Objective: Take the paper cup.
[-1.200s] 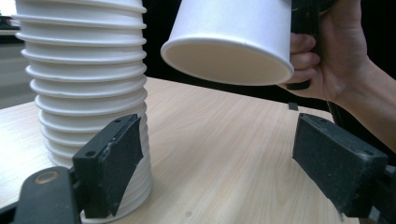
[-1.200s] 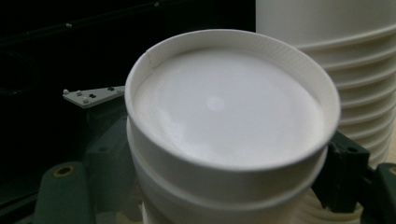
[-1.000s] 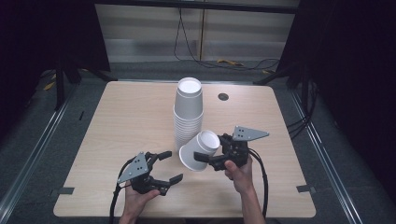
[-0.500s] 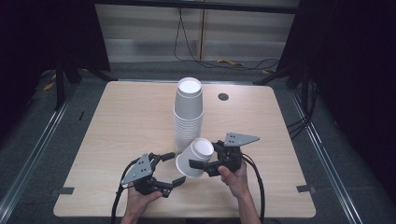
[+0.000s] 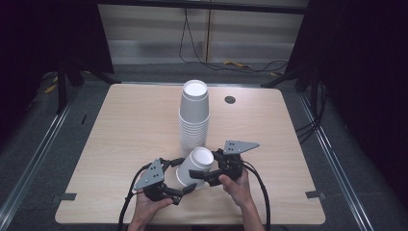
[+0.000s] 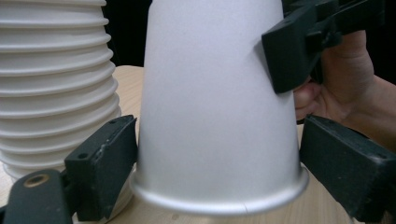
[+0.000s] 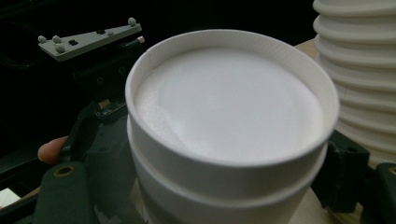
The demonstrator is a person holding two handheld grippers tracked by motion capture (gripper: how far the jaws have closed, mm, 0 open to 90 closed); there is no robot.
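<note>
A tall stack of upturned white paper cups (image 5: pixel 194 115) stands mid-table. In front of it a separate white cup (image 5: pixel 195 166) is held tilted, closed end up, with my right gripper (image 5: pixel 202 173) shut on its upper wall. The right gripper view looks onto that closed end (image 7: pixel 229 107), and a second rim below it suggests two nested cups. My left gripper (image 5: pixel 182 175) is open, its jaws either side of the cup's wide rim (image 6: pixel 219 200); the left-hand jaw touches it and the other stands just off. The right gripper's jaw presses the cup wall (image 6: pixel 210 93) from the upper right.
The cup stack (image 6: pixel 51 88) rises close behind the held cup, almost touching it. A small dark round hole (image 5: pixel 230 99) sits in the wooden table (image 5: pixel 130 125) at the back right. Cables trail from both grippers over the front edge.
My right gripper has brought the cup down and to the left, from beside the stack to between the left gripper's jaws. The left gripper has edged towards it.
</note>
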